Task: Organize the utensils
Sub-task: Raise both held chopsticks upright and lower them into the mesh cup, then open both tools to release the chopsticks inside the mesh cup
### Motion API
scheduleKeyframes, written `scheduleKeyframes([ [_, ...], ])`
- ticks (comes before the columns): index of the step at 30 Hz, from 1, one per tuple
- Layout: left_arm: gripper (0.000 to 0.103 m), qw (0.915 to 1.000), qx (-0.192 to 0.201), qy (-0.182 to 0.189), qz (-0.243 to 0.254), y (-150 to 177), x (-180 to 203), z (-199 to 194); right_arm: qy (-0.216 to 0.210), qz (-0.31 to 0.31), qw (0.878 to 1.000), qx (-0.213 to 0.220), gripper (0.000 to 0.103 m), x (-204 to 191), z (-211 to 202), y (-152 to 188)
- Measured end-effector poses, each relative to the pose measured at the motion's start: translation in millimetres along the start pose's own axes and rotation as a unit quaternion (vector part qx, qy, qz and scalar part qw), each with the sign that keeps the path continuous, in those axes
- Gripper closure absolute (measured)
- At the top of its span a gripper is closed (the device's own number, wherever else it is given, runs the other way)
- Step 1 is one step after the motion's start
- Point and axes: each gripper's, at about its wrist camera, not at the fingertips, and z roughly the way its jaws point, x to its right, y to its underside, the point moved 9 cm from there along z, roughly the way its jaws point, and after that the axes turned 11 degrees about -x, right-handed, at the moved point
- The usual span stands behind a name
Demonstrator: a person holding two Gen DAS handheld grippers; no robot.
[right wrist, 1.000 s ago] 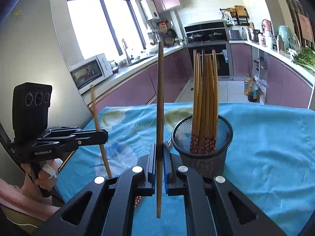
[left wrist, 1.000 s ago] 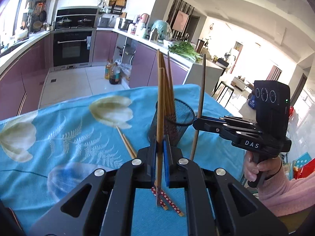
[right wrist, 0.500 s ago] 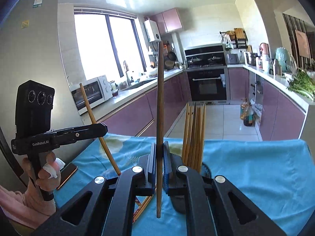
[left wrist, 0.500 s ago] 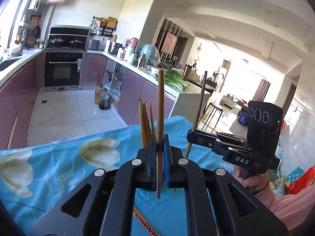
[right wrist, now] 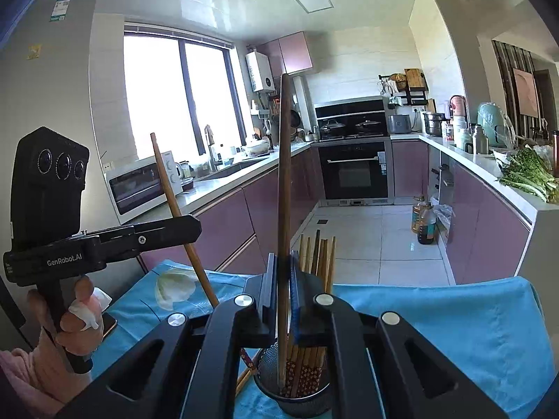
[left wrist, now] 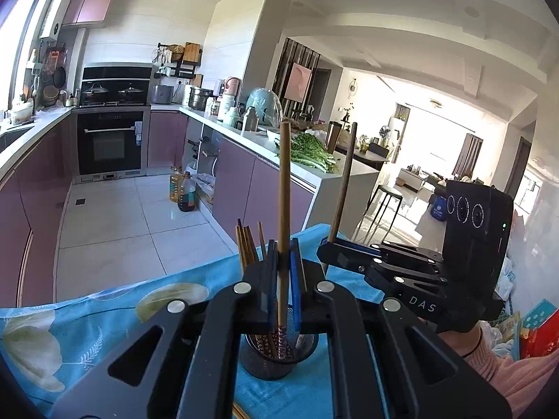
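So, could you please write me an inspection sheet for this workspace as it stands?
Surface: table under a blue floral cloth.
Job's things: mesh holder with a bunch of chopsticks upright in it; two chopsticks held above it.
Clutter: loose chopsticks on the cloth left of the holder.
Grippers: left gripper shut on a light chopstick; right gripper shut on a dark chopstick.
Cables: nothing seen.
Surroundings: kitchen with oven, microwave, greens on the counter.
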Motion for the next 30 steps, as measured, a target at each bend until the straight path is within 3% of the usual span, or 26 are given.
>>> scheduleKeyframes([
  [9,0.096,0.9962,-0.083,-0.017,0.020,30.9,-2.9,50.7,0.010,0.016,0.998,-0.062,0.097,13.3,35.1,27.7],
  [18,0.096,0.9894,-0.141,-0.023,0.022,47.7,-20.3,84.0,0.016,0.031,0.993,-0.110,0.097,17.7,57.0,51.4],
  [30,0.091,0.9886,-0.146,-0.035,-0.005,52.3,-40.7,106.5,0.017,0.051,0.992,-0.116,0.095,25.6,63.5,55.8],
])
